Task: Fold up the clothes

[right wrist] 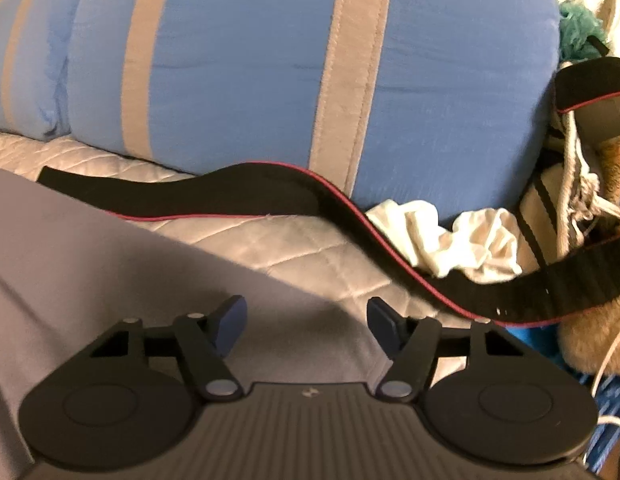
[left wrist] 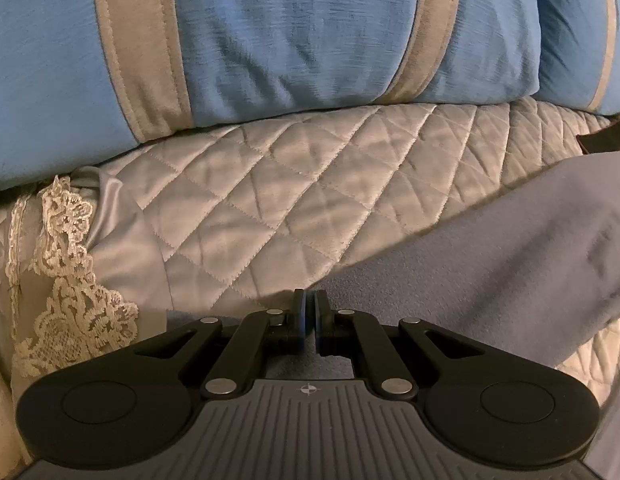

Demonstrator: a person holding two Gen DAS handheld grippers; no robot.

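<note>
A pale quilted bedspread (left wrist: 310,200) with diamond stitching covers the bed, and two blue pillows (right wrist: 246,80) with beige stripes lie along its far side. One grey garment (left wrist: 490,248) is spread flat on the quilt in front of both grippers. One black strap (right wrist: 270,196) with a red edge snakes across the quilt past the pillow, beside one crumpled white cloth (right wrist: 450,240). A strip of lace trim (left wrist: 66,264) runs down the left side of the left wrist view.

The left gripper (left wrist: 310,312) has its blue pads pressed together, low over the near edge of the grey garment; whether fabric is caught between them cannot be told. The right gripper (right wrist: 308,320) stands spread wide above the garment, with nothing pinched between its pads.
</note>
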